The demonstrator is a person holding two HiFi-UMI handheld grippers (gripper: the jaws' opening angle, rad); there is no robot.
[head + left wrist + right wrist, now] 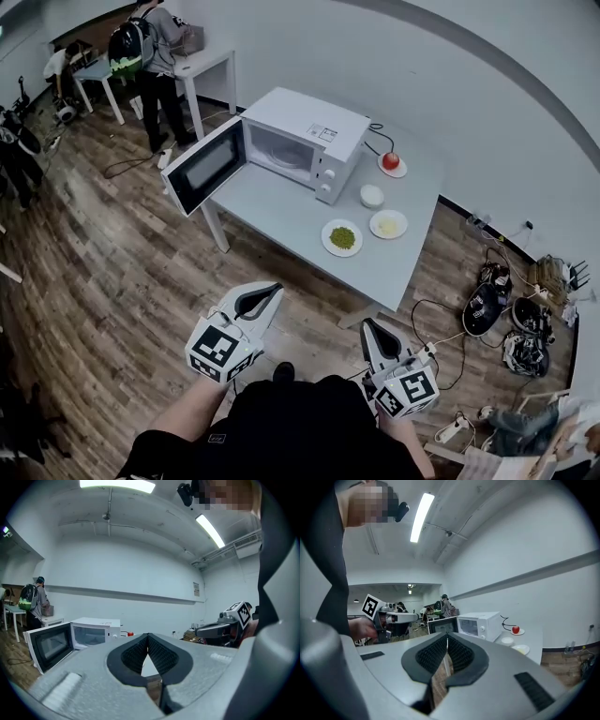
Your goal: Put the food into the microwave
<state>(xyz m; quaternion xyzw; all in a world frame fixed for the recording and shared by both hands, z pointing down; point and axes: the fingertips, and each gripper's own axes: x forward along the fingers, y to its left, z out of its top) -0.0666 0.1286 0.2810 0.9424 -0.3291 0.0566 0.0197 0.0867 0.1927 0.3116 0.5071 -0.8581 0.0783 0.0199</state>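
A white microwave (305,142) stands on the grey table (281,220) with its door (204,167) swung wide open to the left. To its right lie a plate of green food (342,238), a plate of pale yellow food (388,224), a small white bowl (372,195) and a red apple (391,160) on a saucer. Both grippers hang well short of the table, above the wooden floor. My left gripper (273,292) is shut and holds nothing. My right gripper (368,326) is shut too, with nothing in it. From the right gripper view the microwave (480,625) and apple (515,629) lie far ahead.
A person with a backpack (150,58) stands at a white desk (202,67) in the far left corner. Cables, a power strip (453,432) and dark bags (485,307) litter the floor right of the table. A white wall runs behind the table.
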